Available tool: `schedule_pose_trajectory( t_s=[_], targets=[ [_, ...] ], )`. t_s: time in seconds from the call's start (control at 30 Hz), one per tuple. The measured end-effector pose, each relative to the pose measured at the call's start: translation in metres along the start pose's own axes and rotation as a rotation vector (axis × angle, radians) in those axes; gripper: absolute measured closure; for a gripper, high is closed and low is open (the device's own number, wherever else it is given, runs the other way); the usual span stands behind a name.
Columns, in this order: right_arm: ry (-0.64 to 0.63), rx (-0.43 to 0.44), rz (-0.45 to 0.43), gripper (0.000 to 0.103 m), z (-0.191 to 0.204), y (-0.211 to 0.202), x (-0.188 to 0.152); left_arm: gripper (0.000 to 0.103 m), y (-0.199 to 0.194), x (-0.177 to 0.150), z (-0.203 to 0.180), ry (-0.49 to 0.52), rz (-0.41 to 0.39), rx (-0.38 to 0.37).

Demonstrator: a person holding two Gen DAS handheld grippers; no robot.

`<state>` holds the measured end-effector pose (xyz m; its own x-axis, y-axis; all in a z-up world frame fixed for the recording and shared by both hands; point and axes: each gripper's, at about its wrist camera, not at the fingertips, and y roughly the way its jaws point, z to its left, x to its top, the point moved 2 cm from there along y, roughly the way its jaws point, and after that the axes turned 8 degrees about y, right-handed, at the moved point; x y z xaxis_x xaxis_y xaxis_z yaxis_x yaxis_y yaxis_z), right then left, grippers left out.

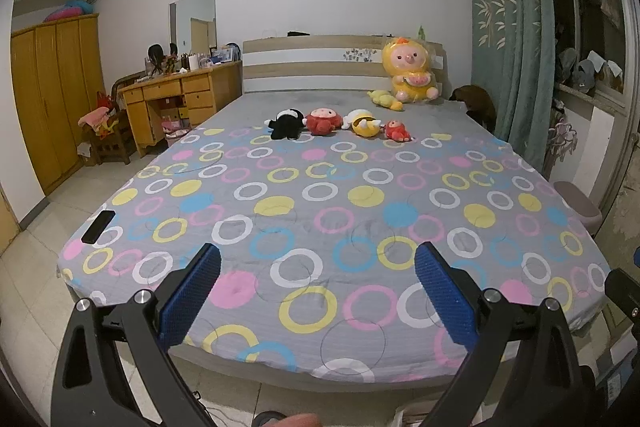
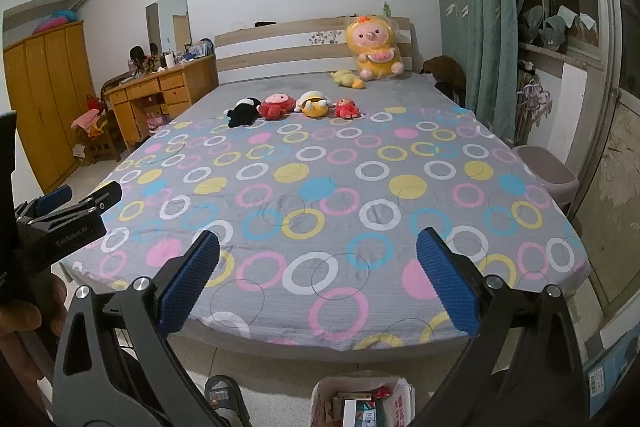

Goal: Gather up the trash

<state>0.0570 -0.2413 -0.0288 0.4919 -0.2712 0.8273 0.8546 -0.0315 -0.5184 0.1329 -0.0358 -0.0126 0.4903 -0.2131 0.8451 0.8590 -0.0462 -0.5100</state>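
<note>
My left gripper (image 1: 318,291) is open and empty, held over the foot end of the bed (image 1: 320,211). My right gripper (image 2: 318,287) is open and empty too, over the same end of the bed (image 2: 340,187). The left gripper also shows at the left edge of the right wrist view (image 2: 76,203). A white bag (image 2: 362,405) with boxes and wrappers in it stands on the floor below the right gripper, at the foot of the bed. No loose trash shows on the circle-patterned cover.
Several small plush toys (image 1: 336,123) lie in a row mid-bed, a big yellow plush (image 1: 408,73) sits by the headboard. A black phone-like slab (image 1: 98,226) lies at the bed's left edge. A desk (image 1: 176,99) and wardrobe (image 1: 48,99) stand left, a stool (image 2: 548,175) and curtain right.
</note>
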Motion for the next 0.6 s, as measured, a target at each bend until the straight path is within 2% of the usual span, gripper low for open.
schedule_pose_trajectory(
  t_s=[0.3,0.6],
  targets=[
    [0.002,-0.003,0.008,0.007,0.0005,-0.0003,-0.0033,0.008,-0.0040,-0.0030,-0.0061,0.031,-0.015,0.021],
    [0.015,-0.010,0.015,0.007,-0.0018,-0.0020,-0.0030,0.008,0.0037,-0.0043,0.0003,-0.003,0.015,0.009]
  ],
)
